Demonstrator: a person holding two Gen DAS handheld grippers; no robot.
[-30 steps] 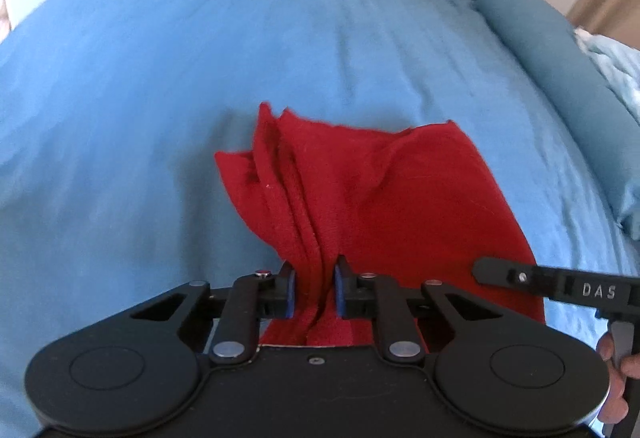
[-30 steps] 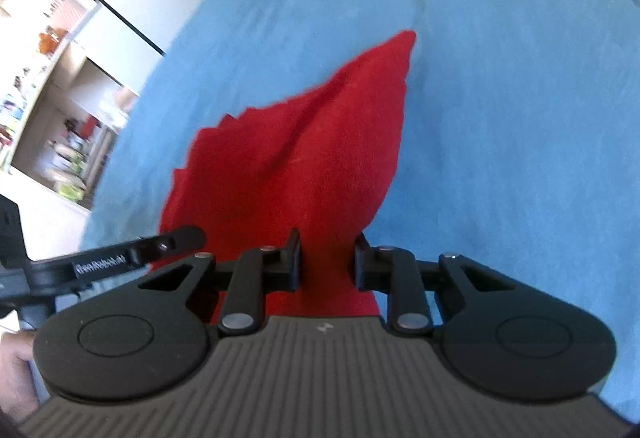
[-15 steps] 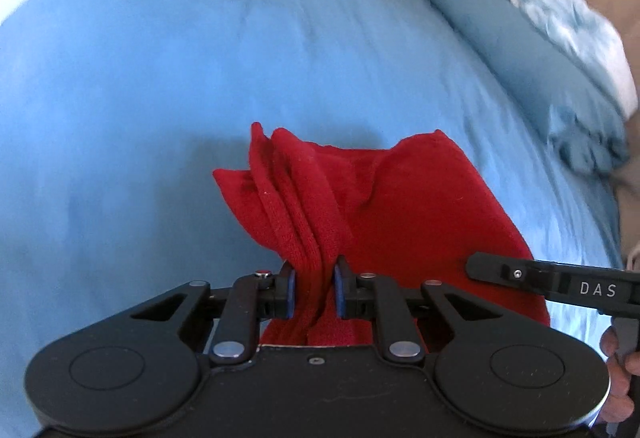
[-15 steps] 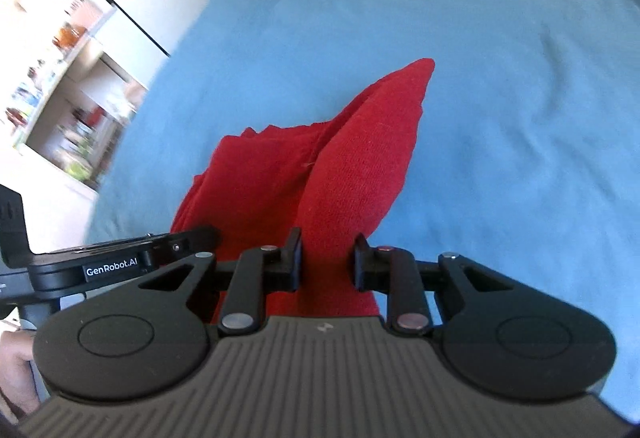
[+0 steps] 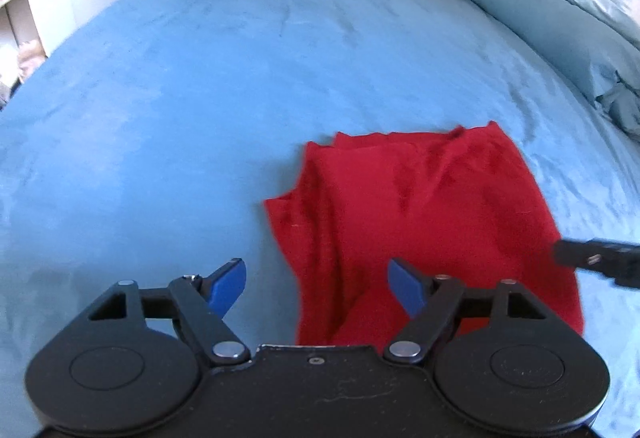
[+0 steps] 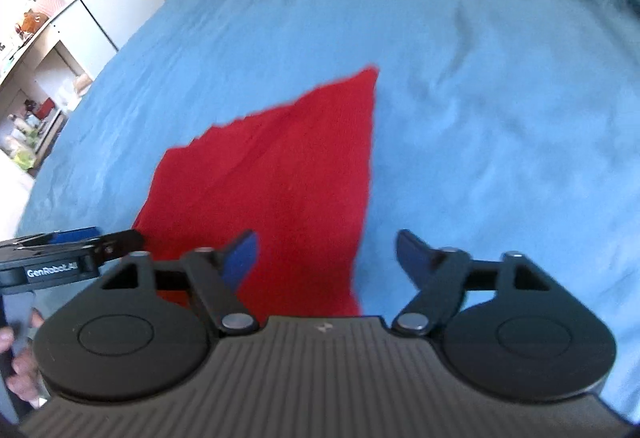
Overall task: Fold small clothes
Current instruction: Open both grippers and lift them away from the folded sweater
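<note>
Both tongs have just let go: a moment ago each was pinched shut on a bunched edge of the red cloth (image 5: pixel 424 222), and their jaws have just been opening, so the garment now lies loose on the blue bed (image 5: pixel 200 98). In the left wrist view the cloth sits in the lower right of the frame, rumpled along its left side with a fold ridge running down toward the camera. The left tongs (image 5: pixel 316 288) stand wide apart, blue pads bare, with cloth showing in the gap but neither pad pressing on it. The right tongs (image 6: pixel 326 256) are likewise wide open in the right wrist view, holding nothing; the cloth's right edge runs between them. I judge this a fold just laid down and released, with smoothing or another fold likely left.
</note>
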